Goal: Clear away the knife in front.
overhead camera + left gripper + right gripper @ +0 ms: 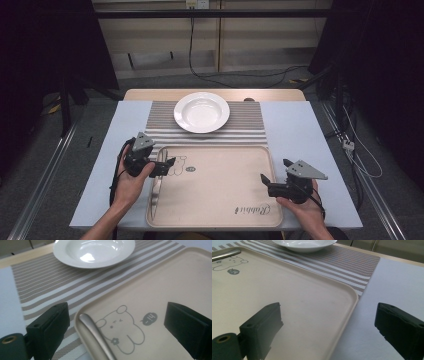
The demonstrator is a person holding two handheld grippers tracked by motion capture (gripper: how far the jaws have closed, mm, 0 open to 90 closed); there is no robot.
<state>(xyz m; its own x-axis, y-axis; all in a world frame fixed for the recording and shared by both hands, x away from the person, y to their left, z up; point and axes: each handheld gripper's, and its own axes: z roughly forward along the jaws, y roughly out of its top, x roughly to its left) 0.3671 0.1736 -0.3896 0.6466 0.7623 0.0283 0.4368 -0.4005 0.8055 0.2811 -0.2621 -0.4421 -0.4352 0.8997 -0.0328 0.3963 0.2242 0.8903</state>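
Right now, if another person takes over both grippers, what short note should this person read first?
Left gripper: open, holding nothing, over the tray's left edge.
Right gripper: open, holding nothing, at the tray's right rim.
Tray: beige, on the table near the person, its far edge on the striped mat.
Metal utensil handle: lies in the tray along its left rim, below the left jaws; its head is hidden.
White plate: on the mat, nothing in it.
Done: utensil appears placed in the tray.
Left: probably the plate; not yet touched.

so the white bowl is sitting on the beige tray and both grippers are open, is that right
Not quite. The white bowl sits on the striped placemat beyond the beige tray, as the high view shows. The left gripper and right gripper are indeed open.
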